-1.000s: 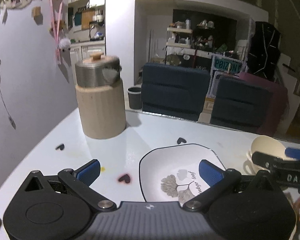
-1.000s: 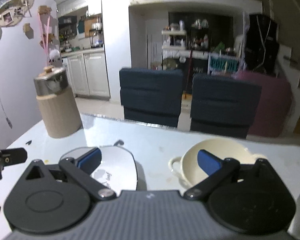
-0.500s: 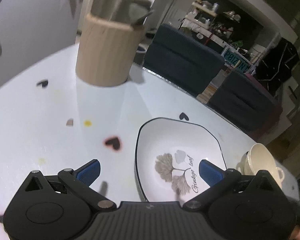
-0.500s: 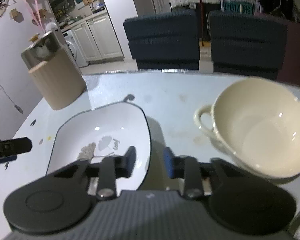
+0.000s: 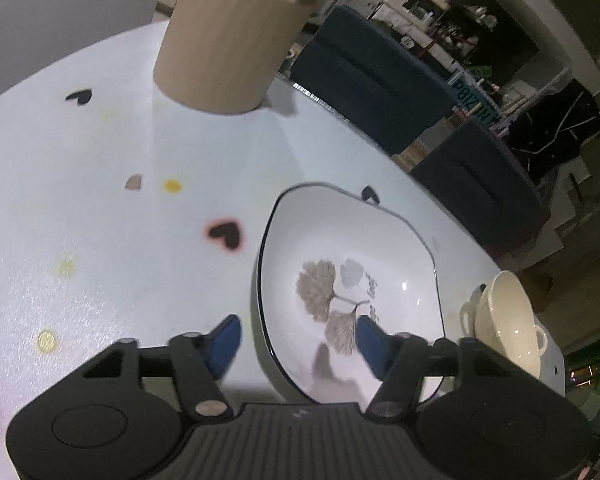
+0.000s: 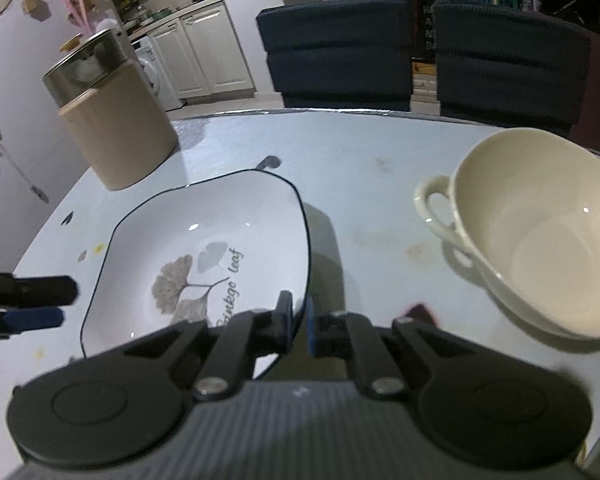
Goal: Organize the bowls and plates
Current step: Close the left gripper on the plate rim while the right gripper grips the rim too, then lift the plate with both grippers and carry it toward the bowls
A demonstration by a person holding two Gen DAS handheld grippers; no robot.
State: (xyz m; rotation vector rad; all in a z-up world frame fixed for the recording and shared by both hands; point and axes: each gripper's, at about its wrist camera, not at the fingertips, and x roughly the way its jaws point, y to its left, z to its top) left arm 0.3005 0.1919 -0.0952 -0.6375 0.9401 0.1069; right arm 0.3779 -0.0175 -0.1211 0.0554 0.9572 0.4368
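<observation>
I am counting one square plate (image 6: 204, 240), one cream bowl (image 6: 540, 240), one beige canister (image 6: 116, 136), two dark chairs (image 6: 340, 48) and two grippers sitting over one white table (image 6: 360, 160).

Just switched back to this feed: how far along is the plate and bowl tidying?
Nothing looks stacked yet. The ginkgo plate and the cream bowl sit apart on the table. In hand: the right gripper is shut on the plate's near rim, and the left gripper is closing astride its opposite edge. Left: lifting the plate and combining the two.
</observation>
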